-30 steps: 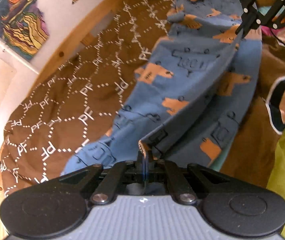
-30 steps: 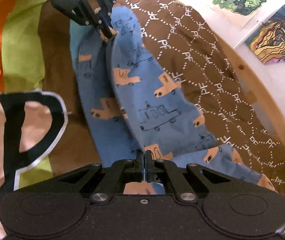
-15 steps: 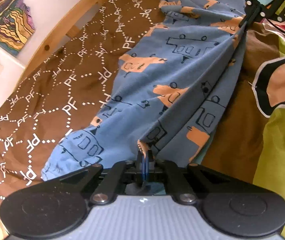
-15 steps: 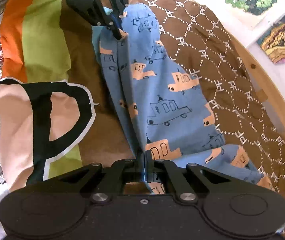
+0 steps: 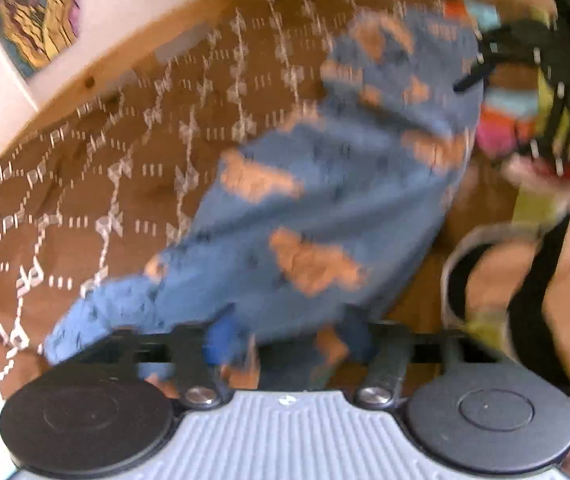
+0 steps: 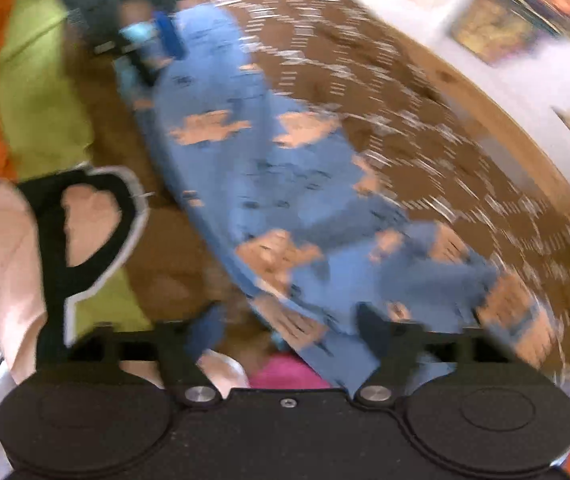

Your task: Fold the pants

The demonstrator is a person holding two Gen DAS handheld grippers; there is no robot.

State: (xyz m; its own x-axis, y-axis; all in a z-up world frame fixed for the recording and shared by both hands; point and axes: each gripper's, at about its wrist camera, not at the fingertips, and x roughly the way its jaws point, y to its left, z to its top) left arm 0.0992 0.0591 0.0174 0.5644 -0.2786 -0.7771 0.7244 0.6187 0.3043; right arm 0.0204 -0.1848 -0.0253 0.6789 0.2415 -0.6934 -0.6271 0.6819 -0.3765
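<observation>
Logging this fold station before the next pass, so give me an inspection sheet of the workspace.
Surface: brown bedspread with white pattern.
Job's things: blue pants lie long on the bedspread, orange prints up.
Clutter: striped blanket and letter patch beside the pants.
Grippers: left claw and right claw both opening, cloth between the fingers, not pinched.
Cables: nothing seen.
Surroundings: wooden rail, white wall, posters; frames blurred.

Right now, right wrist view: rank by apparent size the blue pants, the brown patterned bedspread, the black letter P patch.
1. brown patterned bedspread
2. blue pants
3. black letter P patch, though it lies nearer the camera, so its true size is unsure.
</observation>
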